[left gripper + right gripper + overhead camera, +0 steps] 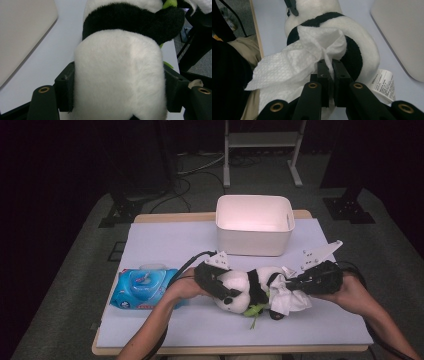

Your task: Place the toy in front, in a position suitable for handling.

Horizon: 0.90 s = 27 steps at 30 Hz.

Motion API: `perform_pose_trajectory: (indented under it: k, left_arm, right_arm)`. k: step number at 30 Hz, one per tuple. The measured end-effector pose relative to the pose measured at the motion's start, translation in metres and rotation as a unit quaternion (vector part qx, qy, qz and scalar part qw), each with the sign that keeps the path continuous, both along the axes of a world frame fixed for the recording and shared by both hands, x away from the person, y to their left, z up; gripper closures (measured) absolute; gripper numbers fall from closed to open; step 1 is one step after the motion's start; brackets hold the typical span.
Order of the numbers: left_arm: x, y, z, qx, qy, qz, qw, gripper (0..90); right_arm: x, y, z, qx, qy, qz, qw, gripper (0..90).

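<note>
A black-and-white panda plush (250,287) lies on its side on the pale mat (165,245), near the front. My left gripper (220,287) is shut on the panda's white head (117,75), one jaw on each side. My right gripper (295,285) is shut on a white wet wipe (289,300), which is pressed against the panda's body (359,50). The wipe (297,62) bunches between the jaws and hangs loose toward the table's front edge. A green bit (255,310) of the toy pokes out under it.
A white bin (254,224) stands open at the back centre of the mat. A blue pack of wet wipes (142,289) lies at the front left, beside my left forearm. The toy's label (383,83) sticks out on the mat.
</note>
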<state>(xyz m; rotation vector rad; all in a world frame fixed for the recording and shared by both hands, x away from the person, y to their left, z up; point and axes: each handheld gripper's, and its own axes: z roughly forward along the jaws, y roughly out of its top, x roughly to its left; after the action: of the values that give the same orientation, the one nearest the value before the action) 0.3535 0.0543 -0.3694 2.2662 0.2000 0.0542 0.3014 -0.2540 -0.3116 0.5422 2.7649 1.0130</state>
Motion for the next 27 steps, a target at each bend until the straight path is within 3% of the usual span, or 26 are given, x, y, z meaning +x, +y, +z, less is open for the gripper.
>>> perform_pose_trajectory:
  k: [7,20,24,27]
  left_arm:
    - [-0.002,-0.001,0.0,-0.004,-0.002,-0.003,1.0,28.3]
    - [-0.002,0.0,0.0,-0.01,-0.003,-0.011,0.9999,28.3]
    - [-0.002,0.002,-0.002,-0.012,0.001,-0.011,0.9999,27.6]
    - [-0.001,0.001,-0.003,-0.018,0.007,-0.008,0.9998,21.9]
  right_arm:
    - [0.011,0.012,0.01,-0.003,-0.009,0.005,0.9999,84.7]
    - [0.048,0.06,0.014,-0.025,-0.002,0.027,0.9993,84.6]
    - [0.053,0.065,0.009,-0.031,0.008,0.027,0.9991,84.7]
    - [0.052,0.063,0.006,-0.03,0.015,0.03,0.999,84.7]
